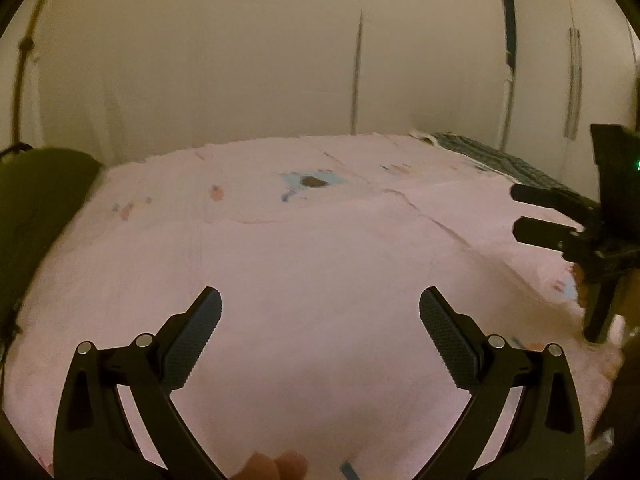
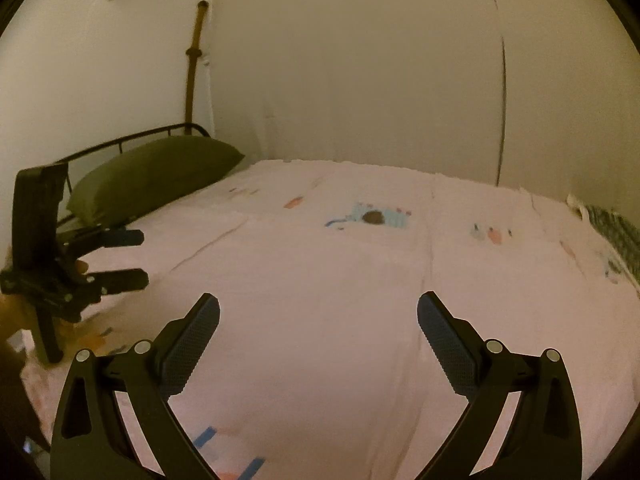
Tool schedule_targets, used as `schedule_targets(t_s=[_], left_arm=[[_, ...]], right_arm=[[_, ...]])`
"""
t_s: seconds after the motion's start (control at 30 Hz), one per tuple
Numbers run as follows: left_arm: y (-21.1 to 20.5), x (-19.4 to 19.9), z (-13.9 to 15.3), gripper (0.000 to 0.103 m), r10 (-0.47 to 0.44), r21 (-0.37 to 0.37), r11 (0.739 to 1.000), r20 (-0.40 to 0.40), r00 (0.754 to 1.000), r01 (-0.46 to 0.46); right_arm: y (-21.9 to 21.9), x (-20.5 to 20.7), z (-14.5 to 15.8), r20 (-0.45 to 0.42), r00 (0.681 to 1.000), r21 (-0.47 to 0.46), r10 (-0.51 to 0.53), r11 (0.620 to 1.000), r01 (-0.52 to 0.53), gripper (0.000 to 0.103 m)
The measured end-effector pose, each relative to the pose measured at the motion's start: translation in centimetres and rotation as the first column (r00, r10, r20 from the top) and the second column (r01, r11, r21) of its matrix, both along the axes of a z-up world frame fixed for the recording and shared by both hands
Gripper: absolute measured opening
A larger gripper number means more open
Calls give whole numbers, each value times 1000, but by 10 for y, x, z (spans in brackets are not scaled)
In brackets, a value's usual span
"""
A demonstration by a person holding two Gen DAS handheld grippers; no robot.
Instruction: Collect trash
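Pink cloth covers the whole bed: a soft bedsheet (image 1: 320,264) with little pictures printed on it. Near the middle of the bed, at about 12 o'clock from both grippers, lies a small dark brown lump (image 2: 374,217). It sits on a light blue patch (image 2: 380,218) of the sheet. It is too blurry to tell what the lump is.

The left gripper (image 1: 320,336) hangs over the near part of the bed with its two fingers spread wide and nothing between them. The right gripper (image 2: 319,340) is the same, fingers wide apart and empty. Both are well apart from the brown lump, with only bare sheet in between.

A green pillow (image 2: 152,176) lies at the head of the bed, at 10 o'clock in the right wrist view, against a thin black metal bed frame (image 2: 132,138). A brown stick (image 2: 194,64) leans in the wall corner behind it. At 2 o'clock, a dark striped cloth (image 1: 500,158) lies at the far end of the bed. White cupboard doors (image 1: 572,80) stand behind it. A fingertip (image 1: 276,466) shows at 6 o'clock in the left wrist view.
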State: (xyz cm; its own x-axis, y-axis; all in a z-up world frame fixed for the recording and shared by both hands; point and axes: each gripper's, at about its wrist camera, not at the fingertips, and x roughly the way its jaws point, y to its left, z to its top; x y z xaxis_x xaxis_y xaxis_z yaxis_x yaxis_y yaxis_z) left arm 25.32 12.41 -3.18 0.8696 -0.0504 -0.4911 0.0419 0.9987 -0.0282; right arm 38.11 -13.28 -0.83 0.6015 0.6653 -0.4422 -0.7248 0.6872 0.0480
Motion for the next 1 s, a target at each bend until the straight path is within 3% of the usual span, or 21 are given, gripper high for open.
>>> schedule_targets(t_s=[0.17,0.43,1.0], left_arm=[[-11,-5,-4,97,-84,0,996,-4,996,84],[2,-5,-7,97,-40,-59,997,-8,999,40],[-5,-7,-7,97,-64,-24,998,0,998,64]], right_arm=[[3,-4,-16,-5,1000,-30,5,1000,-5,95],[-10,-3,-16,-14,1000,47,25,999,-24,95],[-15,0,-17,-41,999,85,28,996,-25,95]])
